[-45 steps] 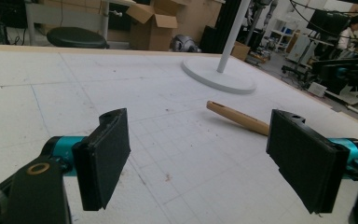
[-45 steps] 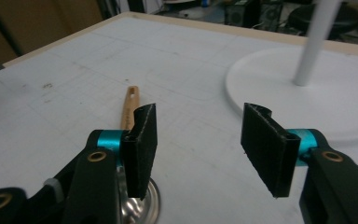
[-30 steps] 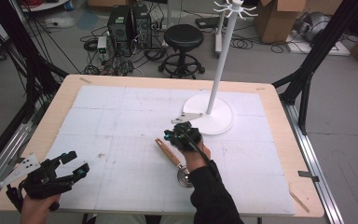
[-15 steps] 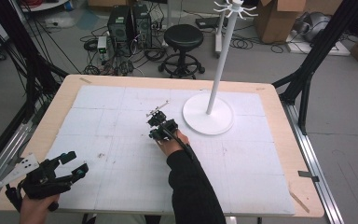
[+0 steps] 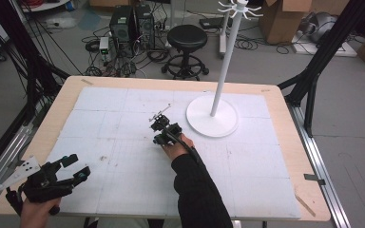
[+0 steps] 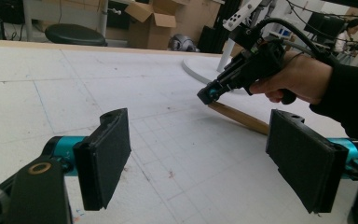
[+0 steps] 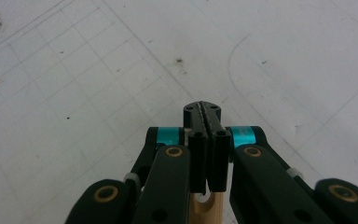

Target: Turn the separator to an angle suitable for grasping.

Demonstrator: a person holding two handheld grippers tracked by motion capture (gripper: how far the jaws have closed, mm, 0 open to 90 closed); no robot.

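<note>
1. Resting at the near left corner of the table [image 5: 66, 102], the left gripper [image 6: 205, 163] has its two black pads spread wide with nothing between them; in the high view it shows as the left gripper [image 5: 73, 167], held in one hand [image 5: 38, 213].
2. Ahead of those spread jaws and to their right lies the one task thing, a wooden stick [image 6: 240, 117]: pale brown, smooth and slender, lying slantwise on the mat.
3. The right gripper [image 6: 209, 94] clamps the stick's far end; its jaws are pressed together on the wood, and the rest of the stick runs back under the right hand [image 6: 298, 77].
4. In the right gripper view the right gripper [image 7: 204, 109] shows its pads shut tight, with a rounded piece of the stick [image 7: 206, 207] just below and behind them.
5. Beneath both grippers spreads one white mat [image 5: 123, 156], ruled in faint squares and flecked with small dark marks, over a light wooden tabletop.
6. Just right of the right gripper [image 5: 158, 129] stands one white stand [image 5: 214, 114], a round base with a tall pole and hooks on top.
7. Beyond the table are one black stool [image 5: 186, 40], cardboard boxes [image 5: 285, 19] and loose cables on a grey floor.
</note>
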